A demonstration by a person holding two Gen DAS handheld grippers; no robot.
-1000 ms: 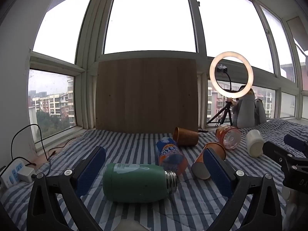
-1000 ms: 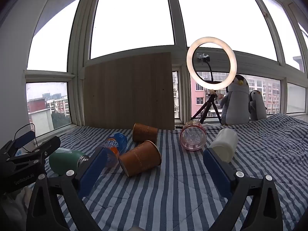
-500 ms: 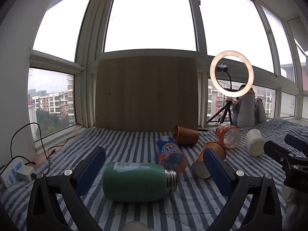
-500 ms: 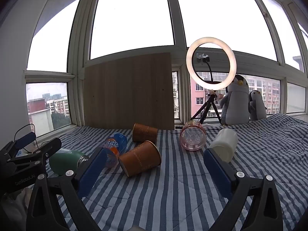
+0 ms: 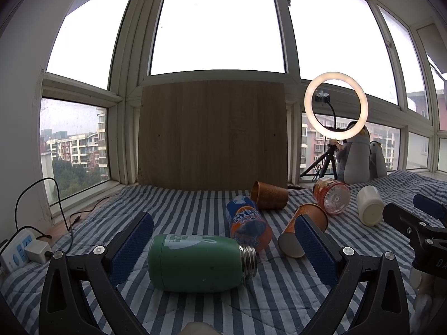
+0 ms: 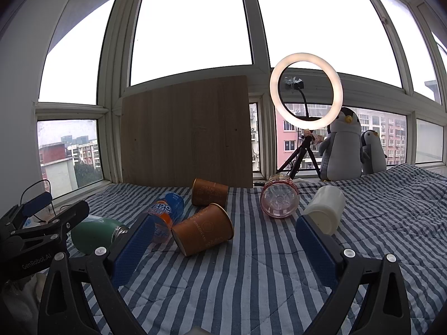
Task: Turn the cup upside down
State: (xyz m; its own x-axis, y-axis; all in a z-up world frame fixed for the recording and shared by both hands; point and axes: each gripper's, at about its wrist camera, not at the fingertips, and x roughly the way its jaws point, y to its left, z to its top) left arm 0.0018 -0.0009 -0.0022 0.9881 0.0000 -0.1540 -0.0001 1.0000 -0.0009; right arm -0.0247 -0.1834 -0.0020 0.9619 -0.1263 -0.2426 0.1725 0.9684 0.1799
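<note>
Several vessels lie on their sides on the striped bedspread (image 6: pixel 251 279). A near brown paper cup (image 6: pixel 202 233) (image 5: pixel 303 230), a far brown cup (image 6: pixel 209 195) (image 5: pixel 269 195), a white cup (image 6: pixel 325 212) (image 5: pixel 370 205), a pink clear cup (image 6: pixel 279 199) (image 5: pixel 331 196), a green flask (image 5: pixel 195 262) (image 6: pixel 95 233) and an orange soda bottle (image 5: pixel 247 227) (image 6: pixel 164 217). My left gripper (image 5: pixel 223 245) is open, with the flask between its fingers, not touched. My right gripper (image 6: pixel 223 248) is open and empty, just short of the near brown cup.
A wooden board (image 5: pixel 212 134) leans against the window at the back. A ring light on a tripod (image 6: pixel 306 92) and two penguin toys (image 6: pixel 342 145) stand at the back right. A power strip with cable (image 5: pixel 19 248) lies at the far left.
Both grippers stay open and nearly still. The views shift only slightly.
</note>
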